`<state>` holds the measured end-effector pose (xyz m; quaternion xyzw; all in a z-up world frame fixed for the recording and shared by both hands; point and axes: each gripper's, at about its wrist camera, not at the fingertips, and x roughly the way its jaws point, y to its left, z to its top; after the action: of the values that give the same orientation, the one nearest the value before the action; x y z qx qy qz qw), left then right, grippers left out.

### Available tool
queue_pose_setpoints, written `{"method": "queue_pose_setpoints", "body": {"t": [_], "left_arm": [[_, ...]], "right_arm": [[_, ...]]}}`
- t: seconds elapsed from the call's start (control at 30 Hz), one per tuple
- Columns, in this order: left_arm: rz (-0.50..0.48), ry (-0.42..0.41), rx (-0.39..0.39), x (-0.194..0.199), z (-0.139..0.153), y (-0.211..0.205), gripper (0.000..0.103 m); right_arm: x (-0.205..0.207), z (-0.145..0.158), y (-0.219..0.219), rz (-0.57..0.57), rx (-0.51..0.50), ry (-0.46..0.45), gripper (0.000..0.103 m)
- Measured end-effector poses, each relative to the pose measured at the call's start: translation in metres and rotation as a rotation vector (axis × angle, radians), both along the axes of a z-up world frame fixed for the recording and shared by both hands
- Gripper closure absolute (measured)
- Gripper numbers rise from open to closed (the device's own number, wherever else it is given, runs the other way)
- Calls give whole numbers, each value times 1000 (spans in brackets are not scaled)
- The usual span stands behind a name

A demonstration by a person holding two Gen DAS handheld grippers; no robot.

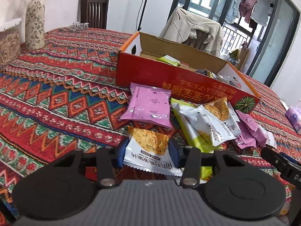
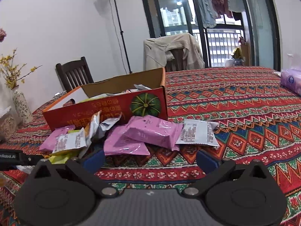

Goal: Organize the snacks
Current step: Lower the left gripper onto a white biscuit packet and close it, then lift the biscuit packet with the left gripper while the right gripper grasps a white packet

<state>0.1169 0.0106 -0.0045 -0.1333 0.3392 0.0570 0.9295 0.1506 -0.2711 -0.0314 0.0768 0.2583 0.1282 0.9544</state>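
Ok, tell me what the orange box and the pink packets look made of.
Orange box: corrugated cardboard, seemingly; brown raw inner walls, printed matte orange outside. Pink packets: thin plastic film, probably; glossy, with glare spots, wrinkles and crimped serrated end seals.

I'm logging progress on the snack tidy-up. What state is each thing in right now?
Left gripper: closed on a white snack packet.
Right gripper: open, nothing between its fingers.
Cardboard box: open on top, a few packets already inside.
Pink packets: loose, piled on the tablecloth in front of the box.
Yellow-green packet: lying under white ones.
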Motion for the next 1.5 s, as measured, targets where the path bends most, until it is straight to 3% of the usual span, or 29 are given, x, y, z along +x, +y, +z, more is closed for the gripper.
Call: {"method": "queue_pose_setpoints", "body": {"t": [0.23, 0.53, 0.93, 1.23, 1.5], "left_arm": [[1, -16, 93, -5, 5, 0, 58], [3, -39, 132, -11, 9, 7, 58], [12, -138, 120, -31, 15, 23, 58], [-2, -174, 97, -42, 17, 33, 58], [3, -198, 82, -50, 19, 42, 58]], "right_arm": [[-1, 0, -4, 24, 43, -5, 0], [2, -2, -8, 51, 83, 14, 0], [3, -2, -6, 45, 75, 23, 0], [-8, 7, 8, 3, -9, -49, 0], [-13, 29, 51, 121, -6, -75, 3]]}}
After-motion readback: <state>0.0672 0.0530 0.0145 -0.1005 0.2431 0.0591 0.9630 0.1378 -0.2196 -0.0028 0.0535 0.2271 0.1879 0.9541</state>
